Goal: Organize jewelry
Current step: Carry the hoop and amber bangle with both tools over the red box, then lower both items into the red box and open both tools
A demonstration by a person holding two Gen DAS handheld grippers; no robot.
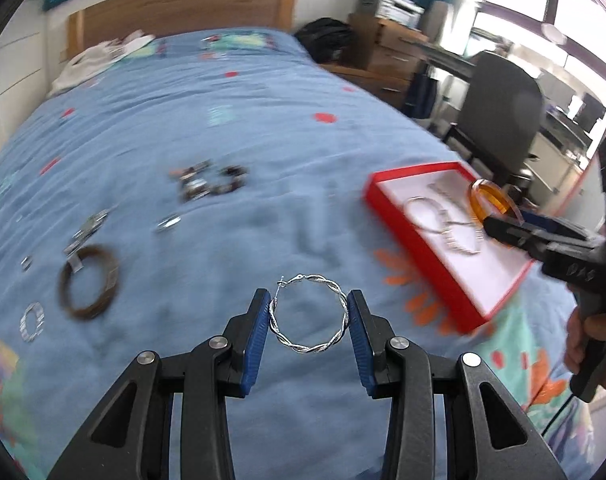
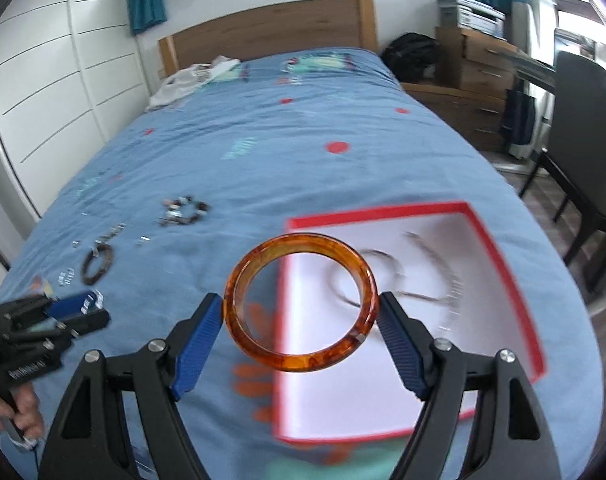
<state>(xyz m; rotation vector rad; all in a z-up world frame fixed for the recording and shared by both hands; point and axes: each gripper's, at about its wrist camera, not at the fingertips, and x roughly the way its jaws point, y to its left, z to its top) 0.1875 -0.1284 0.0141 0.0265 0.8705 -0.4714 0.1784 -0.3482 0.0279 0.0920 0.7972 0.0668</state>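
My left gripper (image 1: pixel 309 312) is shut on a twisted silver hoop earring (image 1: pixel 299 349) and holds it above the blue bedspread. My right gripper (image 2: pixel 301 304) is shut on an amber bangle (image 2: pixel 299 360) and holds it over the left edge of the red-rimmed white tray (image 2: pixel 503 248). The tray (image 1: pixel 387 208) holds silver chains (image 1: pixel 443 220). In the left wrist view the right gripper (image 1: pixel 499 228) with the bangle (image 1: pixel 489 200) is over the tray's far side. Loose on the bed lie a brown bangle (image 1: pixel 89 280), a beaded bracelet (image 1: pixel 211 180) and small silver pieces (image 1: pixel 31 322).
The bed's wooden headboard (image 2: pixel 271 28) is at the far end, white clothes (image 2: pixel 191 76) near it. A dark chair (image 2: pixel 583 120) and wooden drawers (image 2: pixel 475 80) stand to the right of the bed. White wardrobe doors (image 2: pixel 43 80) are on the left.
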